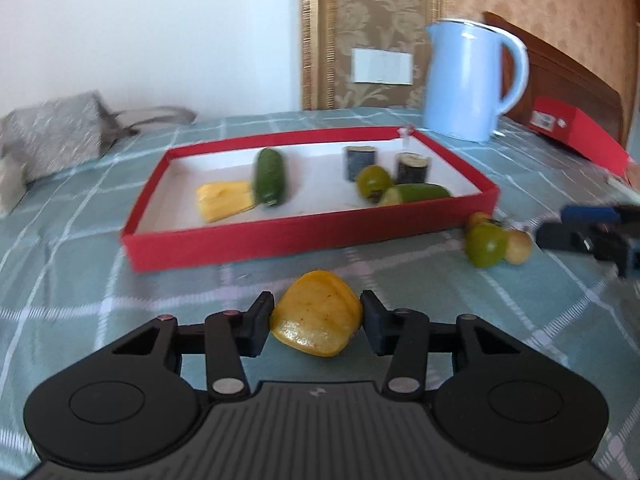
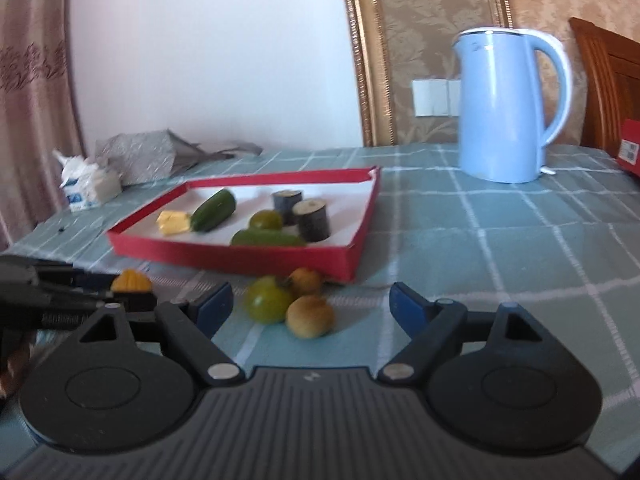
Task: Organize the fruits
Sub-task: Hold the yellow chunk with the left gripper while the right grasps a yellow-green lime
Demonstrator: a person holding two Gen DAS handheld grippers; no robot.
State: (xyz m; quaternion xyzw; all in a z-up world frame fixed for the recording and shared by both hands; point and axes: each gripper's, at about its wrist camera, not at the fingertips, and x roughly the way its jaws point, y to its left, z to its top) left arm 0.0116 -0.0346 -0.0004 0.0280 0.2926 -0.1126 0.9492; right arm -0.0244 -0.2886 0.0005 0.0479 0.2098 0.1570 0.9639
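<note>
Between the left fingers (image 1: pixel 259 322): yellow fruit piece (image 1: pixel 317 314) (pinched).

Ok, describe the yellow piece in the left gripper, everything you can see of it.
The yellow fruit piece is a rounded, wedge-like chunk with a glossy, waxy-looking skin, orange-yellow on top and paler yellow on its lower face, with a few small dark specks. The left gripper is shut on it, one finger pad on each side. It sits low above the checked tablecloth, in front of the red tray, not inside it. The right wrist view shows ridged segments on top.
</note>
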